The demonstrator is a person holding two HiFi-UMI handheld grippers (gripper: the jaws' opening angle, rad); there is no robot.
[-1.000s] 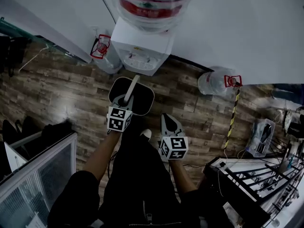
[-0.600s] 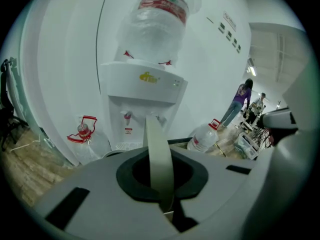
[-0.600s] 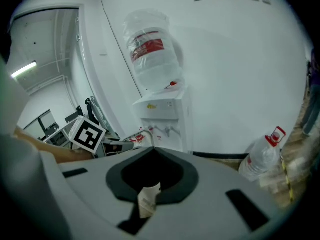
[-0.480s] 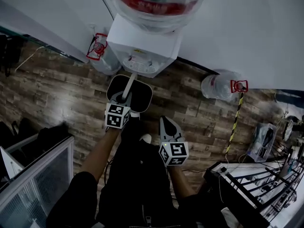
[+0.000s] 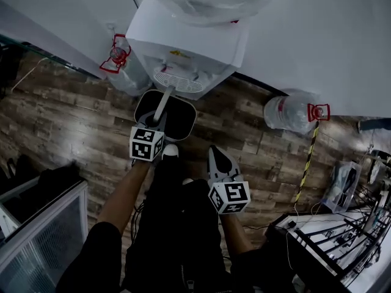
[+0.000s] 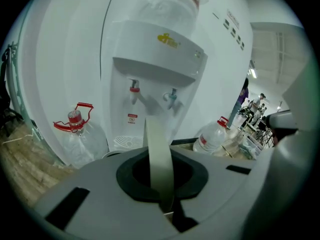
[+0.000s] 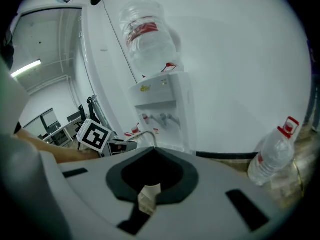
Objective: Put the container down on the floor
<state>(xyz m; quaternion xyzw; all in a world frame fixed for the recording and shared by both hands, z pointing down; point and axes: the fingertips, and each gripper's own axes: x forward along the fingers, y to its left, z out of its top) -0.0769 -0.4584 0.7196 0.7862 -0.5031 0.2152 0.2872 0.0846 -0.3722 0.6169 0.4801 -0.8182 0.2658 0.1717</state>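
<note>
The container [image 5: 178, 116] is a dark, rounded-square bucket with a pale rim. It is over the wooden floor [image 5: 61, 121], right in front of the water dispenser [image 5: 189, 47], and whether its base touches the boards I cannot tell. Its pale strap handle [image 5: 162, 101] stands up out of the mouth. The left tool [image 5: 159, 123] is pressed together on that handle; in the left gripper view the strap [image 6: 159, 154] runs straight down into the pinch, with no gap beside it.

The right tool [image 5: 215, 151] is at about 5 o'clock from the container, well apart from it and pointing toward the dispenser. Its jaws are pressed together, and only a small pale patch shows at the tips [image 7: 148, 195] — I cannot tell what it is. A white shoe toe [image 5: 170, 150] shows just below the container, at 6 o'clock.

The white dispenser stands at 12 o'clock, with a large clear bottle upside down on top. Its red and blue taps show in the left gripper view [image 6: 150, 91].

- At 10 o'clock, a clear water jug with a red carry handle [image 5: 120, 66] stands beside the dispenser.
- At 3 o'clock, a second clear jug with a red cap [image 5: 292, 112] is against the wall — a yellow-and-black striped pole [image 5: 307, 163] runs down from it.
- At 8 o'clock, a glass-fronted cabinet [image 5: 43, 224].
- At 4 o'clock, a rack of cables and gear [image 5: 342, 237].
</note>
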